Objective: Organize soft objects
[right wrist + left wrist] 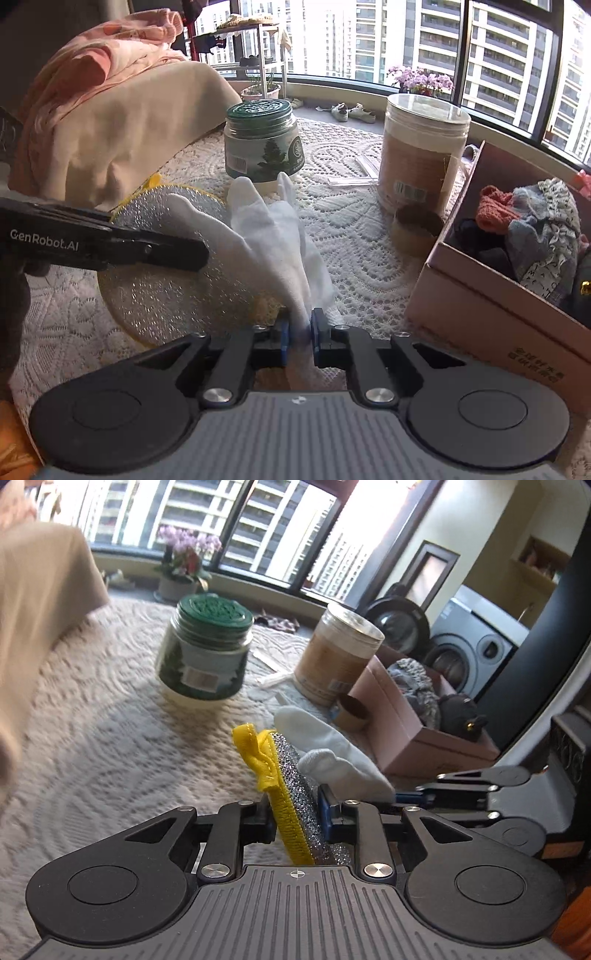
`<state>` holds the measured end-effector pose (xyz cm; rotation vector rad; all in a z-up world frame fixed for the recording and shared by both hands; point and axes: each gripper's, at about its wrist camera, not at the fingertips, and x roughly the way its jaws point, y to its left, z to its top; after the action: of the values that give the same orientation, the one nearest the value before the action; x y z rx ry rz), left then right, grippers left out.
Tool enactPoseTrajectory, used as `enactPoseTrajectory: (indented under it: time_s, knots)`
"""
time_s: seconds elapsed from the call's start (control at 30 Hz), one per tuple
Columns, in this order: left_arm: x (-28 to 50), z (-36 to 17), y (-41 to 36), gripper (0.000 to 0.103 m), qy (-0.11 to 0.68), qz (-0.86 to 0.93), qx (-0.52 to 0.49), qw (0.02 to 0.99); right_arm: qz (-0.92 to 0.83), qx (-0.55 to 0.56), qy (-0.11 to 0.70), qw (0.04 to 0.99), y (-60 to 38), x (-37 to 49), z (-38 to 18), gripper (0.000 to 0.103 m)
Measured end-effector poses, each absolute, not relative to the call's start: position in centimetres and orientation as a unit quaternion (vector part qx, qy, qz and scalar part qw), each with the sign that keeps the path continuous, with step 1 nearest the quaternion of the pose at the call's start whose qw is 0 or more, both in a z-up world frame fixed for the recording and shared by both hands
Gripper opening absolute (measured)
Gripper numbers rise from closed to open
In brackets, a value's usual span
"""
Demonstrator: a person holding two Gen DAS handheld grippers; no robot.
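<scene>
The left gripper (299,821) was clamped on the glittery silver pad (301,801) with yellow edging, held on edge above the lace cloth (110,738); the right gripper (297,338) was clamped on the white glove (269,229), just beside that pad (166,291); the pink box (491,306) of soft things stood right of the glove; the green-lidded jar (262,140) stood beyond the glove.

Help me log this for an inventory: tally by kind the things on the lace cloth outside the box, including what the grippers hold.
Jars: 2, green-lidded jar and tan jar
Scrub pads: 1, glittery pad in the left gripper
Gloves: 1, white glove in the right gripper
Tape rolls: 1
Total: 5
</scene>
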<state>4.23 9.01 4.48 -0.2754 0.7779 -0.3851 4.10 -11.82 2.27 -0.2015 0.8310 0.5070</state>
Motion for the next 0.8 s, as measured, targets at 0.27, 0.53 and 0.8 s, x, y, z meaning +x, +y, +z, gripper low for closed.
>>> enactPoseTrajectory:
  time_s: [0.27, 0.53, 0.8]
  knots:
    - [3.9, 4.7, 10.7, 0.026, 0.347, -0.136, -0.105, 0.922, 0.265, -0.105, 0.409, 0.867, -11.0, 3.4, 2.8, 0.061]
    - [3.0, 3.2, 12.9, 0.028, 0.311, -0.124, -0.123, 0.934, 0.245, -0.101, 0.411, 0.872, -9.5, 3.7, 1.8, 0.077]
    - [2.5, 2.0, 13.5, 0.029, 0.296, -0.122, -0.127, 0.939, 0.221, -0.12, 0.424, 0.87, -6.9, 3.7, 0.7, 0.103]
